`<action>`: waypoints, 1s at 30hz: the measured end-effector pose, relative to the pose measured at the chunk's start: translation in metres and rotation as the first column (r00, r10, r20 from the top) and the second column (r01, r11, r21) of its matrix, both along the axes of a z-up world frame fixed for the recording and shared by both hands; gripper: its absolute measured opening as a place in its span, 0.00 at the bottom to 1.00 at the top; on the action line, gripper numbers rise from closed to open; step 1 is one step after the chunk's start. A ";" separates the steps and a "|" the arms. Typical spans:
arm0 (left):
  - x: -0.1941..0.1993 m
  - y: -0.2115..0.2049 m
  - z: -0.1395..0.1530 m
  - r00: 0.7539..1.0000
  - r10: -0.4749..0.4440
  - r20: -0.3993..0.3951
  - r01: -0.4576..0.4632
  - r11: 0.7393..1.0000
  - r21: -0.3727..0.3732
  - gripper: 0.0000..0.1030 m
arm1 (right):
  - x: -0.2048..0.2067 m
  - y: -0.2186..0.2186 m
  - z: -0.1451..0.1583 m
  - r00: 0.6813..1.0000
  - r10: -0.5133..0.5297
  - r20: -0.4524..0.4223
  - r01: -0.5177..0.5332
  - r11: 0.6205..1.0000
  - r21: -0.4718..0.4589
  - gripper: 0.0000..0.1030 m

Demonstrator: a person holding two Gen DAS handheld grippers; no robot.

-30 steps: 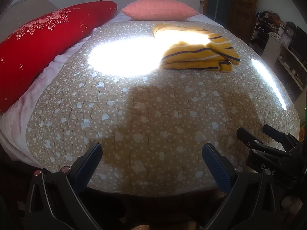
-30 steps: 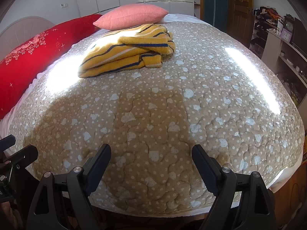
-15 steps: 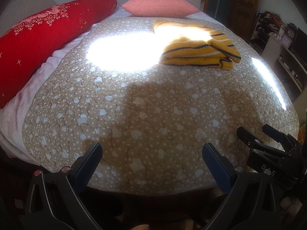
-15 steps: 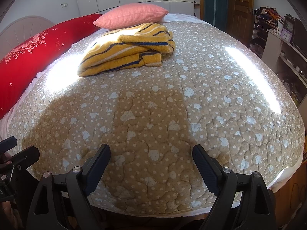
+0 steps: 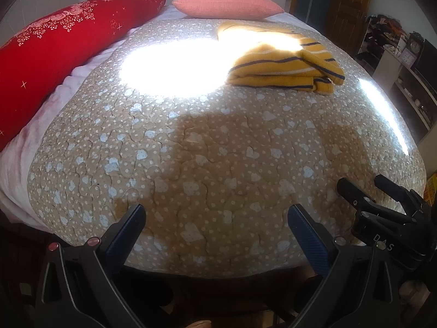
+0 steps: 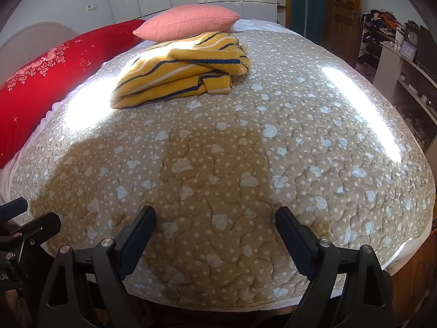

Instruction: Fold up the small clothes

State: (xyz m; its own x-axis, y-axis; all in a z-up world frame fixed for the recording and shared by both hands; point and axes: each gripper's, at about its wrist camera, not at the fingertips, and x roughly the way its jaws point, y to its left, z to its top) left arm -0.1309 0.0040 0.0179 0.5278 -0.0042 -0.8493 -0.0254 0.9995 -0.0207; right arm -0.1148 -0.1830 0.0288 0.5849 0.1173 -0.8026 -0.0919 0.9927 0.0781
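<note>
A yellow knitted garment with dark blue and white stripes [image 5: 286, 68] lies folded in a bundle on the far part of the bed, partly in bright sunlight; it also shows in the right wrist view [image 6: 185, 68]. My left gripper [image 5: 217, 216] is open and empty, low over the near edge of the bed, far from the garment. My right gripper [image 6: 215, 217] is open and empty, also over the near edge. The right gripper shows at the right of the left wrist view [image 5: 382, 213].
The bed carries a beige quilt with hearts and dots [image 6: 232, 164]. A long red pillow [image 5: 49, 46] lies along the left side and a pink pillow [image 6: 188, 24] at the head. Shelves with clutter [image 6: 396, 54] and a wooden door [image 6: 344, 13] stand at the right.
Both grippers have pulled back slightly and tilted; the garment sits a little higher in the left wrist view. The garment itself has not moved.
</note>
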 end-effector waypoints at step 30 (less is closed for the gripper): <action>0.009 0.008 -0.003 1.000 0.010 0.001 -0.010 1.000 -0.005 1.00 | 0.000 0.000 0.007 0.999 -0.008 0.053 0.009 0.999 -0.031 0.90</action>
State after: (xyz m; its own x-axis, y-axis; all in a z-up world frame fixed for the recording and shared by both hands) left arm -0.1215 0.0117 0.0149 0.5289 -0.0033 -0.8487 -0.0354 0.9990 -0.0260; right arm -0.1145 -0.1827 0.0362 0.6275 0.0877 -0.7737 -0.0865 0.9953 0.0426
